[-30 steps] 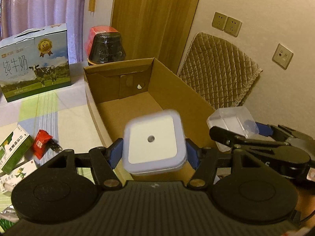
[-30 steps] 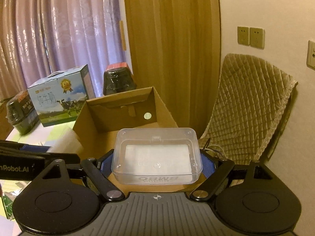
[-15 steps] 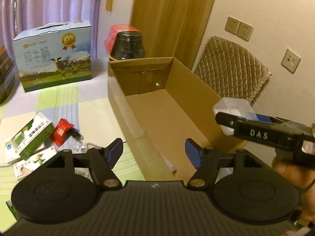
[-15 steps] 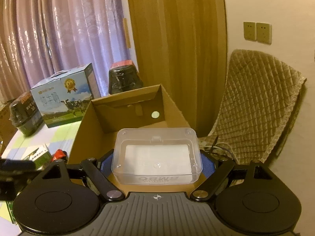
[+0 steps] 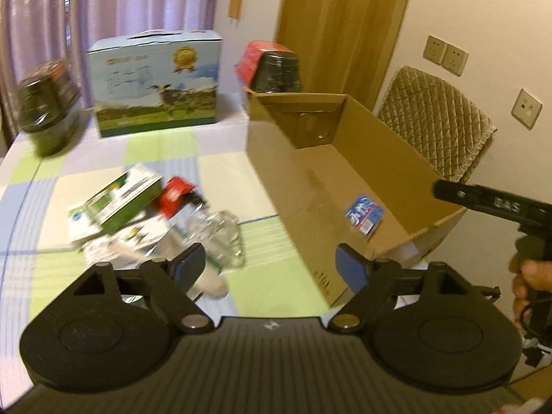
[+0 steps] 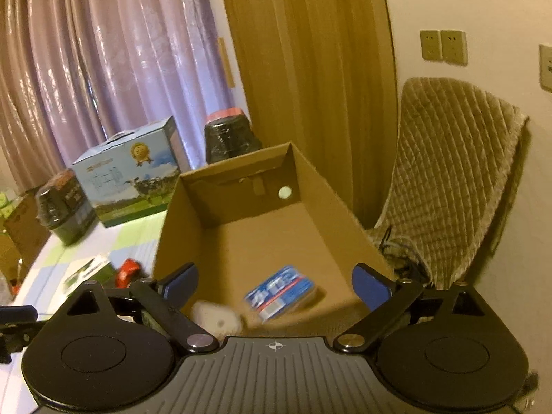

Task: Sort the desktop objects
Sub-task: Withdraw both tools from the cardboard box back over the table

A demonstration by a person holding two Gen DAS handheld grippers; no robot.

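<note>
From the left wrist camera, the left claw (image 5: 272,269) is wide apart and holds nothing between its blue fingertips (image 5: 189,265). It hangs over the near edge of the surface (image 5: 193,169), which is covered with a checked cloth in green, white and pale blue. Just in front of the left fingertip lies a heap of small things: a green and white carton (image 5: 120,203), a red packet (image 5: 175,195) and a crumpled clear plastic piece (image 5: 220,238), all close together; the picture is blurred here. To the right stands an open cardboard box (image 5: 276,158), and on its floor lies a blue package (image 5: 364,216). At the far side of the surface stand a milk carton case (image 5: 155,82) with a cow picture, a dark jar (image 5: 45,107) at the left and a black container with a red top (image 5: 272,67) behind the cardboard box. The right claw's black body (image 5: 493,203) shows at the right edge, above the box's near right corner, with a hand (image 5: 528,279) below it.

From the right wrist camera, the right claw (image 6: 276,284) is also spread apart and empty. It points down into the cardboard box (image 6: 338,214). Inside, near the front, lie the blue package (image 6: 281,293) and a white square thing (image 6: 217,321), blurred, just beside each other. A quilted chair back (image 6: 455,172) stands to the right of the box.
</note>
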